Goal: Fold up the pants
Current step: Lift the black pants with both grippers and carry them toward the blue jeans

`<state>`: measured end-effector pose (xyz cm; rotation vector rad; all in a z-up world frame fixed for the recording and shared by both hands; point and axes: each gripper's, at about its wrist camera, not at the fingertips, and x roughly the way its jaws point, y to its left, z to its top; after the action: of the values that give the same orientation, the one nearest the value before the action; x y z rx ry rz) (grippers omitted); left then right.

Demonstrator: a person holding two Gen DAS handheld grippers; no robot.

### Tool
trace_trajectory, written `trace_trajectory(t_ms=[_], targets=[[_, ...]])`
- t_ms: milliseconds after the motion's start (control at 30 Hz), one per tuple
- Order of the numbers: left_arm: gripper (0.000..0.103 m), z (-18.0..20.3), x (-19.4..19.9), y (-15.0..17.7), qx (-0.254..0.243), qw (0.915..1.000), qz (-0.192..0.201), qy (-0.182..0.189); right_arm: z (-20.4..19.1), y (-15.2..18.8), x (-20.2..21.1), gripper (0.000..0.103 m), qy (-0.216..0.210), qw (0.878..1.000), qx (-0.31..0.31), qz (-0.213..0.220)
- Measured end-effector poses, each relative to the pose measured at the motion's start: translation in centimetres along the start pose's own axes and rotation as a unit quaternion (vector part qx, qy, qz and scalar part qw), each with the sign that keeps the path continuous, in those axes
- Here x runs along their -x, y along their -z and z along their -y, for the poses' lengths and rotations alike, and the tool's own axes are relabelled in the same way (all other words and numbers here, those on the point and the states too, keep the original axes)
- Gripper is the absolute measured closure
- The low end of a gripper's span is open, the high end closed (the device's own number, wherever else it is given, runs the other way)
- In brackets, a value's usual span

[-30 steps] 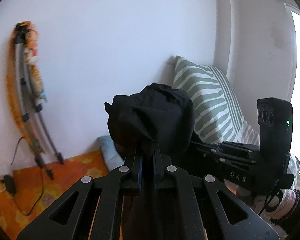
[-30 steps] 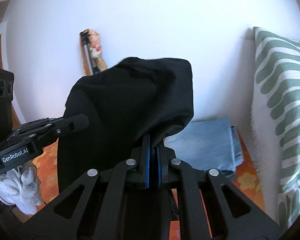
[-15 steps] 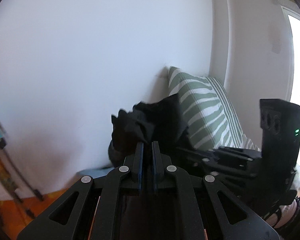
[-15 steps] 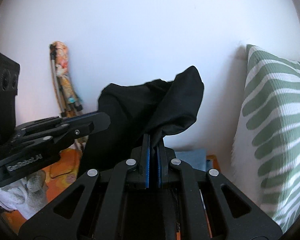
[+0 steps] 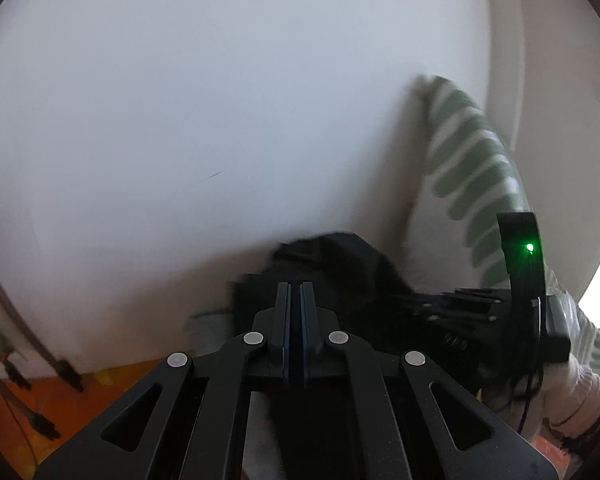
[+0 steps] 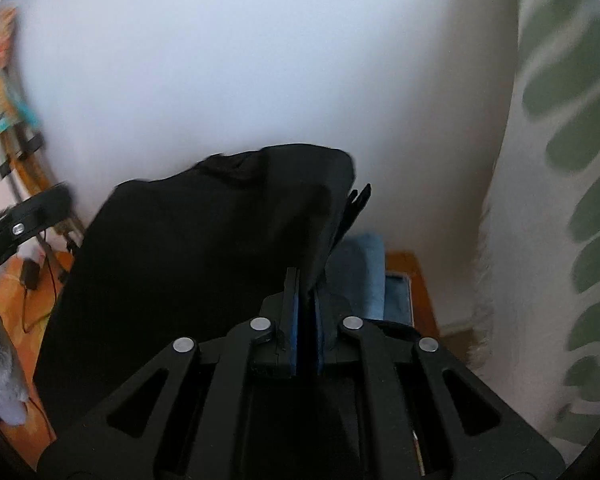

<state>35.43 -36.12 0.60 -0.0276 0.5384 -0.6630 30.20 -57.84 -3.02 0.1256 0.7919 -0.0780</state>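
Pants (image 6: 204,248) — clamped by both tongs (image 5: 296,292) (image 6: 305,284); only right view shows folded jeans (image 6: 363,272).

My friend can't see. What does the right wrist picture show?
The right tool is shut on black pants, held up before a white wall. Folded blue jeans lie behind, with a green striped pillow on the right.

My pants (image 6: 204,248) black; pillow (image 6: 559,160) white with green stripes; folded cloth (image 6: 363,268) light blue, maybe denim; floor covering (image 6: 12,300) orange.
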Motion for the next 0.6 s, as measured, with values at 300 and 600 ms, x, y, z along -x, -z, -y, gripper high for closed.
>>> trace_trajectory(t_ms=[300, 600], targets=[[0.1, -2.2, -0.5, -0.1, 0.022, 0.9994, -0.015, 0.023, 3.5, -0.5, 0.3, 0.079, 0.019, 0.999, -0.037, -0.006], [0.065, -2.4, -1.3, 0.6, 0.065, 0.9916, -0.093, 0.063, 2.8, 2.3, 5.1, 0.078, -0.005, 1.0, -0.024, 0.015]])
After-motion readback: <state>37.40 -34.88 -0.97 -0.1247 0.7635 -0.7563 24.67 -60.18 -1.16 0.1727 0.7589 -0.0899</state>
